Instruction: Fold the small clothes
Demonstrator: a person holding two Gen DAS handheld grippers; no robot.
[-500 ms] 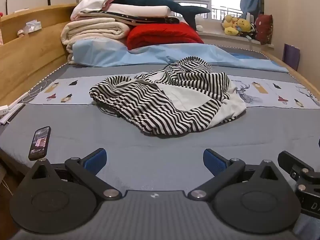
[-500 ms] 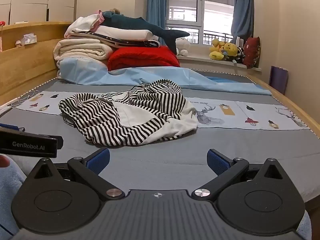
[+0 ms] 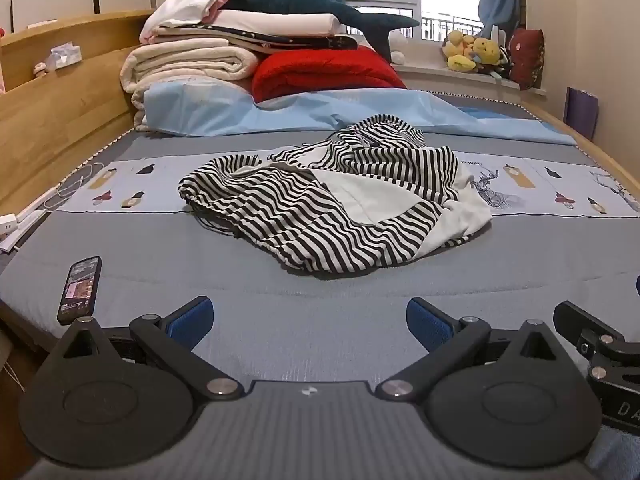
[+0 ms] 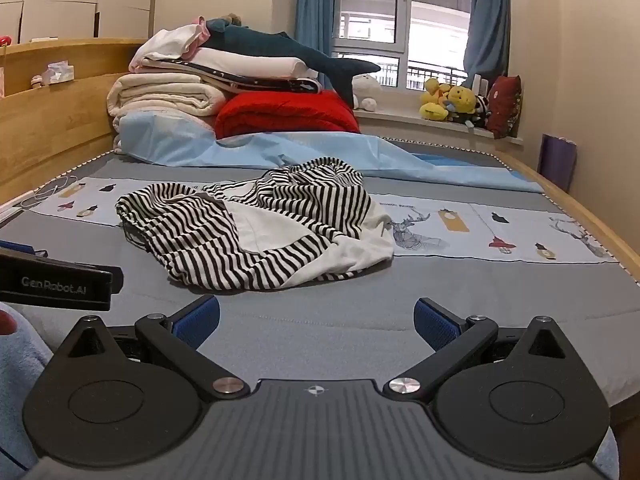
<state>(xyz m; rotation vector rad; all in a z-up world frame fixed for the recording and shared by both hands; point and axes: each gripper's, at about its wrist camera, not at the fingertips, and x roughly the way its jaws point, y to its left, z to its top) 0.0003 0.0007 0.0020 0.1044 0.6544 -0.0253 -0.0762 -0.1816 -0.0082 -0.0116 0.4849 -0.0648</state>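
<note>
A crumpled black-and-white striped garment (image 3: 332, 204) (image 4: 256, 232) with white panels lies in a heap in the middle of the grey bed. My left gripper (image 3: 309, 318) hovers over the bed's near edge, short of the garment, open with nothing between its blue pads (image 3: 190, 318). My right gripper (image 4: 316, 322) is likewise open and empty, near the front edge and to the right of the heap. The left gripper's body (image 4: 56, 278) shows at the left of the right wrist view.
A phone (image 3: 80, 288) lies at the bed's near left edge. Folded blankets, a red quilt (image 3: 324, 72) and a plush shark are stacked at the far end on a light blue sheet. A wooden headboard (image 3: 52, 120) runs along the left. Plush toys (image 3: 472, 56) sit on the windowsill.
</note>
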